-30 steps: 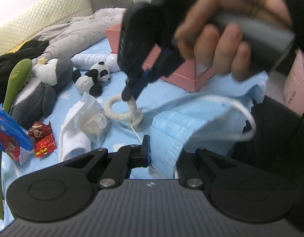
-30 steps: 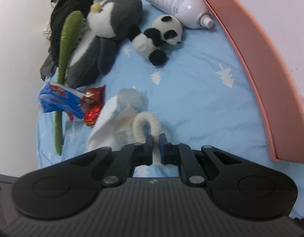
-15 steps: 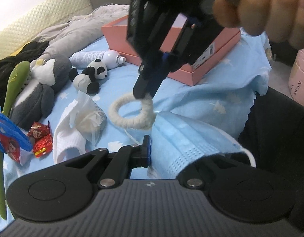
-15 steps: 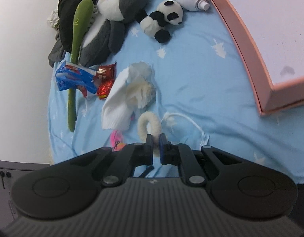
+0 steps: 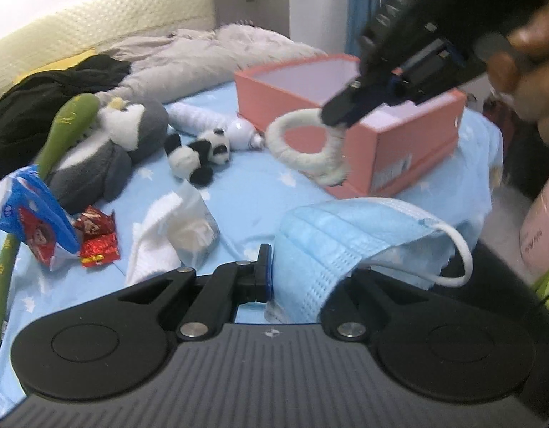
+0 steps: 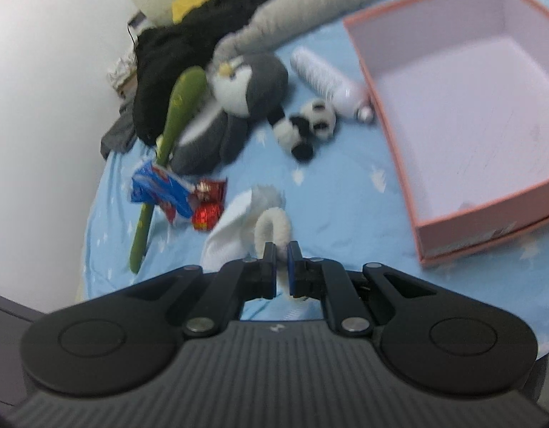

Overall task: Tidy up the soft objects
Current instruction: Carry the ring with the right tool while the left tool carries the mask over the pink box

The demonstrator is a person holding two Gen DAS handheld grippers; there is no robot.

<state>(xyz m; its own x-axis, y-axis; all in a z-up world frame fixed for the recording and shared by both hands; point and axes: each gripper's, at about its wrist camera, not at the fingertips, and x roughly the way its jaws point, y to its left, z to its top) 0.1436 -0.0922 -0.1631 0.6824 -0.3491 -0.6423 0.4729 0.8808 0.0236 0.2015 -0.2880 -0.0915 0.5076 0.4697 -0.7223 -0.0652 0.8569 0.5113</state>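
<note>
My right gripper (image 6: 282, 267) is shut on a white fluffy hair tie (image 6: 272, 226) and holds it in the air; in the left wrist view the hair tie (image 5: 303, 157) hangs from the right gripper (image 5: 340, 114) in front of the open pink box (image 5: 410, 142). My left gripper (image 5: 292, 278) is shut on a blue face mask (image 5: 331, 235) that drapes over its right finger. The pink box (image 6: 392, 114) looks empty. A small panda plush (image 6: 310, 126) and a grey penguin plush (image 6: 238, 103) lie on the blue bed sheet (image 6: 345, 207).
A white bottle (image 6: 328, 78) lies beside the box. A white cloth (image 5: 156, 242), red snack wrappers (image 5: 96, 235), a blue packet (image 5: 35, 221) and a green back-scratcher (image 5: 56, 135) lie at the left. Black and grey clothing is piled at the back.
The right gripper has lifted the hair tie off the sheet and carried it up toward the pink box. The left gripper still holds the mask.
</note>
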